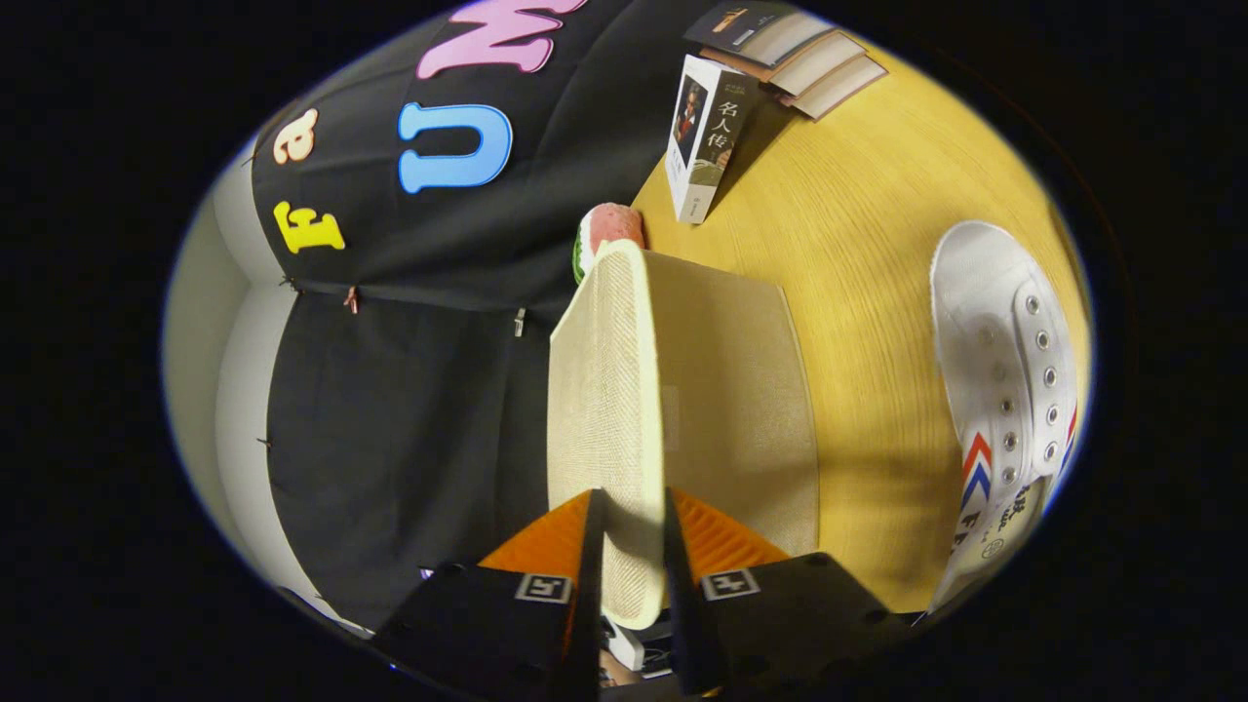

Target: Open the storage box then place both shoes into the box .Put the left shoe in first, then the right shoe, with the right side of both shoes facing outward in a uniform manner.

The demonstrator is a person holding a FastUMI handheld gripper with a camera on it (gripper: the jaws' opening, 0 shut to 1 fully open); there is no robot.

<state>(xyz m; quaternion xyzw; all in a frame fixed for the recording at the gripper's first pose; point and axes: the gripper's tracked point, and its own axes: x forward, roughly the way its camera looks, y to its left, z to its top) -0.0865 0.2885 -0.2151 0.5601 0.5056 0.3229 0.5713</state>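
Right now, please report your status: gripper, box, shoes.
Gripper shut on storage box lid, fingers pinching its edge. Lid raised, box opening. White sneaker on wooden table, beyond the lid, not yet loaded. Nothing blocking.

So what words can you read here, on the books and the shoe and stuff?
"名人传": on the cover of the upright book, beyond the box lid.
Print on the side of the white shoe: too blurred to read.
Stacked books behind the upright one: any text is too small to read.
Box lid, pinched between the fingers of the gripper: no writing.
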